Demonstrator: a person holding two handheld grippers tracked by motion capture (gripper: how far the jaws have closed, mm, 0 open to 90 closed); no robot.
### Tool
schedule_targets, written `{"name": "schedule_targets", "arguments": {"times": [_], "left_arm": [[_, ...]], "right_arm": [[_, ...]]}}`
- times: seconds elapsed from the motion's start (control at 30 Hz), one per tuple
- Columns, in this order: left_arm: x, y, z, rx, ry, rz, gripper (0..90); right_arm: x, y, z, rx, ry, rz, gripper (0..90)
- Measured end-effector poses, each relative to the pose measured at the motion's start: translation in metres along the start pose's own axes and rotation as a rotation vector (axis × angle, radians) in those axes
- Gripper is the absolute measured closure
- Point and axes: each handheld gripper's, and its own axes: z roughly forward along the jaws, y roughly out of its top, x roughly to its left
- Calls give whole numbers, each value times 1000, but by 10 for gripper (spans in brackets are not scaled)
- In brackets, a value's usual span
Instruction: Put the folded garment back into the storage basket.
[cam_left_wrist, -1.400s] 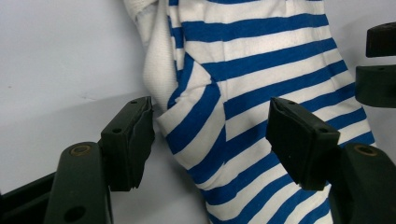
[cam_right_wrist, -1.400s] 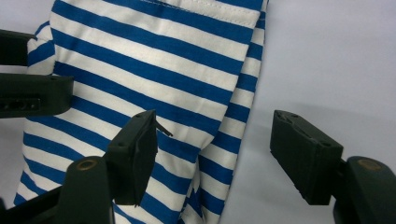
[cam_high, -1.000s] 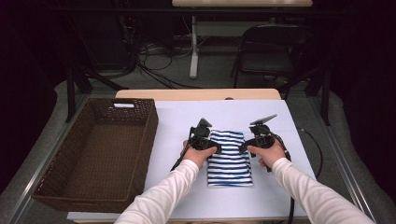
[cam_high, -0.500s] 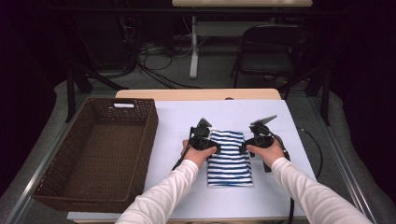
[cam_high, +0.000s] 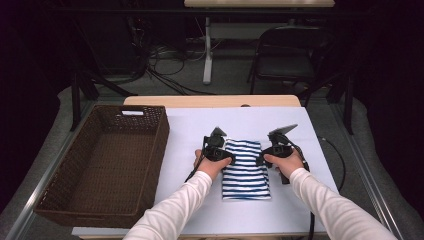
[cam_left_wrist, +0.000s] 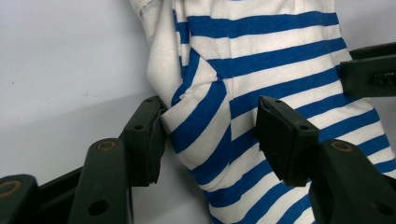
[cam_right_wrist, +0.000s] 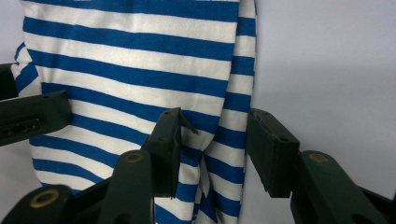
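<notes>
Striped shirt (cam_high: 246, 170) folded, blue-white — edges bunched between closing jaws of both grippers, not yet clamped

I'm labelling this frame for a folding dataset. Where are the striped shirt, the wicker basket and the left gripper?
striped shirt (cam_high: 246, 172), high view, middle of the folded cloth.
wicker basket (cam_high: 161, 131), high view, its right wall.
left gripper (cam_left_wrist: 210, 135), left gripper view, midway between its fingertips.

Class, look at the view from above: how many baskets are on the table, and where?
1. A brown wicker basket sits on the left side of the table, left of the folded striped cloth. Nothing there could hide another.
</notes>
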Motion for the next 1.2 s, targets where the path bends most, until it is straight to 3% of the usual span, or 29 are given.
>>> {"name": "schedule_targets", "arguments": {"times": [0.13, 0.2, 0.27, 0.4, 0.57, 0.63, 0.67, 0.73, 1.2], "left_arm": [[0, 0, 0, -2, 1, -3, 448], [0, 0, 0, -1, 2, -2, 450], [-1, 0, 0, -1, 5, -1, 452], [0, 0, 0, 1, 6, -1, 456], [-1, 0, 0, -1, 9, -1, 464], [-1, 0, 0, -1, 10, -1, 469], [-1, 0, 0, -1, 11, 0, 471], [-1, 0, 0, -2, 11, -3, 475], [0, 0, 0, 0, 25, -1, 539]], "right_arm": [[1, 1, 0, 9, -4, -1, 572], [0, 1, 1, -8, 26, 11, 590], [0, 2, 0, 17, 20, 17, 607], [0, 2, 0, 15, 35, 20, 634], [0, 3, -1, 38, 38, 8, 710], [1, 3, 1, 23, 40, 19, 740], [0, 3, -1, 48, 45, 16, 752], [0, 3, 1, 18, 56, 20, 772], [-2, 3, 0, 30, 69, 25, 809]]}}
